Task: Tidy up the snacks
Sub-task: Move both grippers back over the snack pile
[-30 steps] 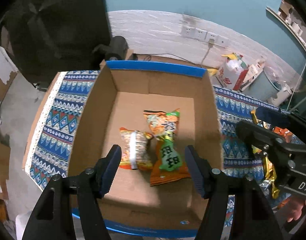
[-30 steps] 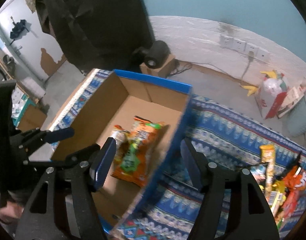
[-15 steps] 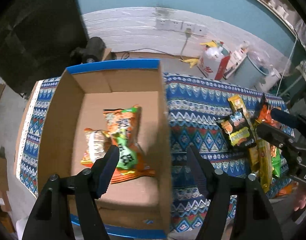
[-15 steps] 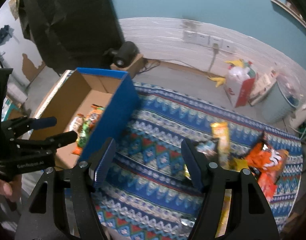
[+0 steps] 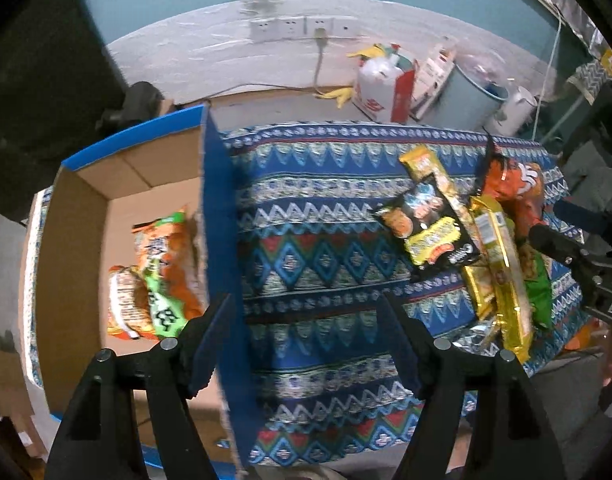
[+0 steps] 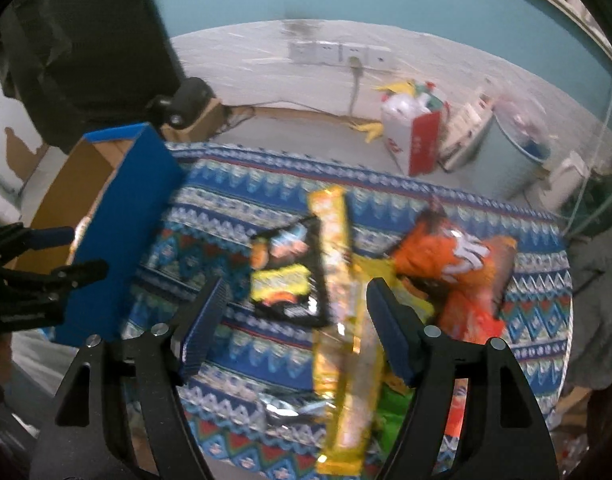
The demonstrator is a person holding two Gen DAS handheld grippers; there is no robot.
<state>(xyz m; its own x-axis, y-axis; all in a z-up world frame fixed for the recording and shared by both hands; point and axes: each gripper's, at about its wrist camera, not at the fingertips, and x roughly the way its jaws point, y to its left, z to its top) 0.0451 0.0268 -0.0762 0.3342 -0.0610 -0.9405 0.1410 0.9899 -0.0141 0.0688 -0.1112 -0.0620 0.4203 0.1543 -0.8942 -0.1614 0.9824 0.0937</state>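
The surface (image 5: 306,248) wears a blue patterned cloth with zigzag and diamond bands. An open cardboard box (image 5: 78,216) with blue outer walls stands on its left part. To the right of the box, across a bare stretch of cloth, a heap of snack packets lies: a black packet (image 6: 290,276) nearest the box, a long yellow packet (image 6: 338,320) beside it, and an orange bag (image 6: 458,264) farthest from the box.
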